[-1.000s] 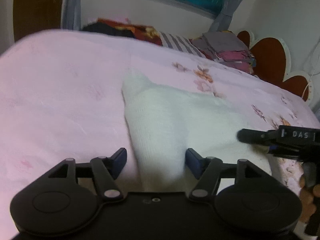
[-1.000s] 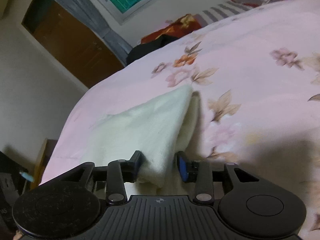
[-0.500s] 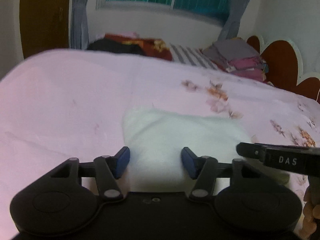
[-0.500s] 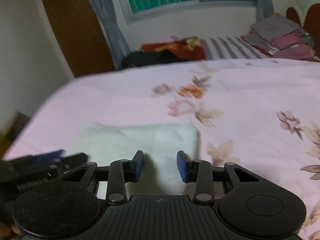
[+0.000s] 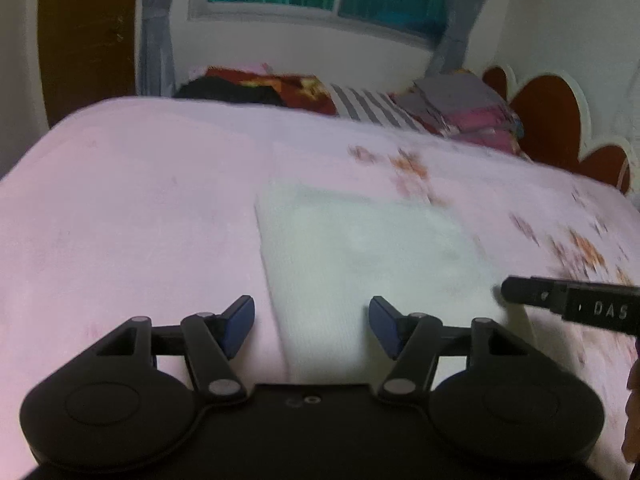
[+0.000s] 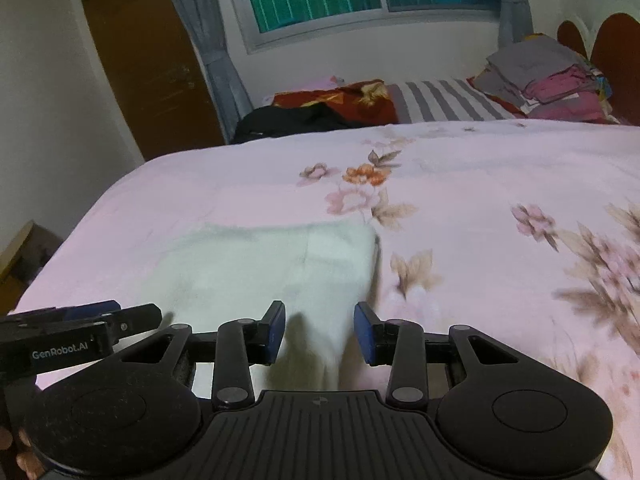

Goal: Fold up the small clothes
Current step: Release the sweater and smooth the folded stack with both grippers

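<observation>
A small white cloth (image 5: pixel 368 256) lies flat as a folded rectangle on the pink floral bedspread (image 5: pixel 132 216). My left gripper (image 5: pixel 311 322) is open over the cloth's near left part, with nothing between its blue pads. My right gripper (image 6: pixel 320 332) is open over the cloth (image 6: pixel 272 272) near its right edge, also empty. The right gripper's tip shows in the left wrist view (image 5: pixel 568 300), and the left gripper shows in the right wrist view (image 6: pixel 80 332).
A stack of folded clothes (image 6: pixel 548 76) sits at the far right of the bed by a red headboard (image 5: pixel 560 120). A striped pillow (image 6: pixel 444 100), a red blanket (image 6: pixel 340 100) and a black garment (image 6: pixel 288 120) lie at the far edge under the window.
Both grippers held the cloth's raised edge a second ago. They have let it go and drawn back, and the cloth now lies flat on the bed.
</observation>
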`<action>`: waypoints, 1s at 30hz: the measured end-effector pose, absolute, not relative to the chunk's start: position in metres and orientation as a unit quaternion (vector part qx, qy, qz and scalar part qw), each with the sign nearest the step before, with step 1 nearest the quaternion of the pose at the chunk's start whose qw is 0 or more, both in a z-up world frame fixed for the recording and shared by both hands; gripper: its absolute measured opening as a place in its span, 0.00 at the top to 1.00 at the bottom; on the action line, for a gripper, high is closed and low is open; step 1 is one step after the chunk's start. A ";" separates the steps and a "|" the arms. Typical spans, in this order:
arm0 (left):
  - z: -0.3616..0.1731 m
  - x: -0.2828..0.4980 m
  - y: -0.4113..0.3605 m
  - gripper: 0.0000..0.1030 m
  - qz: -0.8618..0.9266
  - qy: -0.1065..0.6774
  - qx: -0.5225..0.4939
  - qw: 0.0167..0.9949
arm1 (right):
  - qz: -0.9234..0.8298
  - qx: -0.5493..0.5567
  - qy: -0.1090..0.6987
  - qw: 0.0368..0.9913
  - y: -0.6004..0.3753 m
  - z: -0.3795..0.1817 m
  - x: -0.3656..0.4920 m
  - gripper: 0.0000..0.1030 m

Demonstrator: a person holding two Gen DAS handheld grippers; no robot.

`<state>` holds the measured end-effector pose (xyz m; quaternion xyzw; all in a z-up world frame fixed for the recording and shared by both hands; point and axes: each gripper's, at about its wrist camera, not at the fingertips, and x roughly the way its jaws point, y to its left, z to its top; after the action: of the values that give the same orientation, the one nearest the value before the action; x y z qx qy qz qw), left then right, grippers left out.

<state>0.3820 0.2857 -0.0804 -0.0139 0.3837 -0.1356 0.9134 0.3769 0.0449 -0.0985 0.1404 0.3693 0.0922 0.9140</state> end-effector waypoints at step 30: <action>-0.065 0.274 0.280 0.01 -0.026 0.452 -0.021 0.891 | 0.066 0.121 0.429 0.893 0.042 -0.110 0.271 0.42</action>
<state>0.2737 0.2798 -0.0654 -0.0214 0.4521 -0.0265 0.8913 0.2710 0.0418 -0.1095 0.1206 0.4291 0.0665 0.8927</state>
